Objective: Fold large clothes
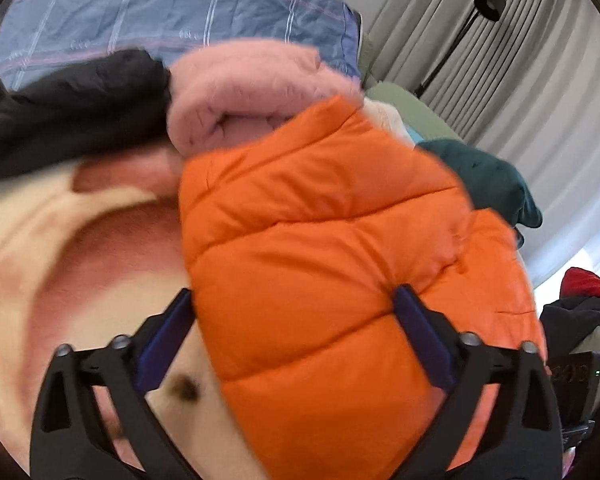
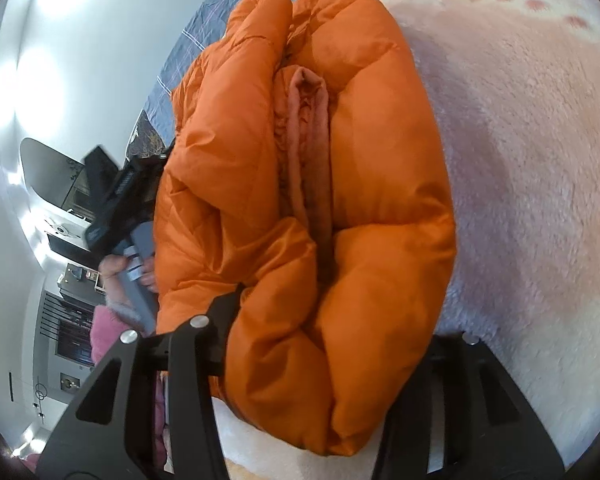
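Note:
An orange puffer jacket (image 1: 332, 248) fills the middle of the left wrist view, folded into a thick bundle. My left gripper (image 1: 296, 304) stands wide around the bundle, its blue pads (image 1: 416, 328) pressing the jacket's sides. In the right wrist view the same jacket (image 2: 300, 220) lies folded on a cream and pink fleece blanket (image 2: 520, 160), its orange lining showing in the central crease. My right gripper (image 2: 332, 344) straddles the bundle's near end; both fingertips are hidden by fabric. The other hand-held gripper (image 2: 112, 200) shows at the jacket's left side.
A pink fleece garment (image 1: 244, 92), a black garment (image 1: 72, 104) and a dark green one (image 1: 492, 180) lie behind the jacket. Blue checked bedding (image 1: 172, 8) is beyond. Grey curtains (image 1: 520, 80) and a black floor lamp (image 1: 488, 4) stand at the right.

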